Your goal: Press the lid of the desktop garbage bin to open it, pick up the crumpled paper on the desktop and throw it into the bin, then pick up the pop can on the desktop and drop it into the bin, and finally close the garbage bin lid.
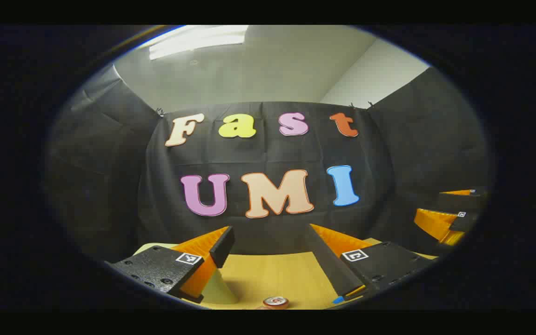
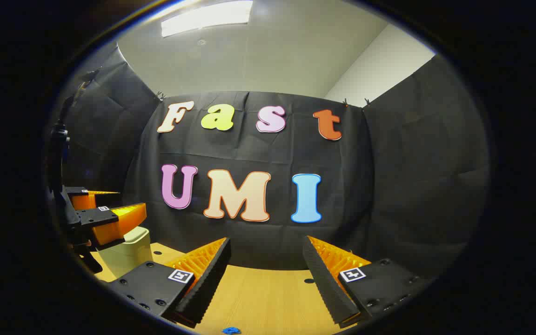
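Here the pop can [image 1: 276, 302] stands upright, top up, on the table [image 1: 268, 279]; both grippers' jaws spread wide.

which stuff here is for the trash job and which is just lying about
For the job:
- bin, lid looks down
- can, top just visible at the near edge
- left hand-held gripper, open
- right hand-held gripper, open

Lying about:
- small blue scrap
- table

pale cream bin [image 2: 126, 253], red-topped pop can [image 1: 276, 302], yellow wood-grain table [image 2: 258, 298], small blue scrap [image 2: 231, 330].
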`<state>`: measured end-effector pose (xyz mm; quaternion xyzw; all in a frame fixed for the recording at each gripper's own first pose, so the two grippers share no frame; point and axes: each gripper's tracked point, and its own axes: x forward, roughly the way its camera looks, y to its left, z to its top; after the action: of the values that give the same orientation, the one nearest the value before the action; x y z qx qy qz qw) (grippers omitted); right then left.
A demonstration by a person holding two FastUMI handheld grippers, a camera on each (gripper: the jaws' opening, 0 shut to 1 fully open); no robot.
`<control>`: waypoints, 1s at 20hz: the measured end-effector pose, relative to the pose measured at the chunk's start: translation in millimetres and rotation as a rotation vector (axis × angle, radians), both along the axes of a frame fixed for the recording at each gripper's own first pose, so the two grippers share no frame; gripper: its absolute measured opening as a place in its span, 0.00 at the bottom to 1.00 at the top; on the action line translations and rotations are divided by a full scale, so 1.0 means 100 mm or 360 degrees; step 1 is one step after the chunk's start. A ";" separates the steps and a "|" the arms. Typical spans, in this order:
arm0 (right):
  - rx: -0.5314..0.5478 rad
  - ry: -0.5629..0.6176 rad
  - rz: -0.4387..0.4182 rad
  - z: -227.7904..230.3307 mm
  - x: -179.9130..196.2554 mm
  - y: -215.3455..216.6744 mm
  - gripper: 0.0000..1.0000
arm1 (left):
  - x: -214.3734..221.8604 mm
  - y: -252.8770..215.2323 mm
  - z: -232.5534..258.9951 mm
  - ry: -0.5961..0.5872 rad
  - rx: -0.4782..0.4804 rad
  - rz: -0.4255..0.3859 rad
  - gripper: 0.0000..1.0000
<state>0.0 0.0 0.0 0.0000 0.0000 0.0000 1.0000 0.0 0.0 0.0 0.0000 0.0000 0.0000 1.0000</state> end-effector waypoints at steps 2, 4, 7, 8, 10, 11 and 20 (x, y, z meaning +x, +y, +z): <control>-0.0018 -0.0018 0.0006 0.03 0.01 0.00 0.97 | -0.03 0.06 0.02 -0.0003 0.0035 0.0017 0.99; 0.0014 -0.0004 0.0022 -0.01 0.01 0.05 1.00 | -0.04 0.04 0.01 -0.0001 0.0043 0.0014 0.99; 0.0009 0.0008 0.0013 -0.03 -0.02 0.00 0.98 | -0.06 0.07 0.01 -0.0003 0.0015 0.0034 0.93; 0.0012 0.0011 0.0010 -0.04 -0.03 -0.01 0.98 | -0.07 0.08 -0.01 -0.0002 0.0010 0.0040 0.93; 0.0011 0.0014 -0.0005 -0.05 -0.04 -0.06 0.98 | -0.07 0.08 -0.02 0.0003 -0.0017 0.0036 0.93; 0.0013 0.0015 -0.0008 -0.05 -0.05 -0.08 0.98 | -0.08 0.07 -0.03 0.0008 -0.0031 0.0030 0.93; 0.0067 0.0019 0.0029 -0.14 -0.04 -0.10 0.98 | -0.03 0.13 -0.03 -0.0002 -0.0013 0.0082 0.93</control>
<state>-3.7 -10.0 -13.9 0.0210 0.0059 0.0090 0.9997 -3.2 12.8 -2.7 -0.0040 -0.0007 0.0259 0.9997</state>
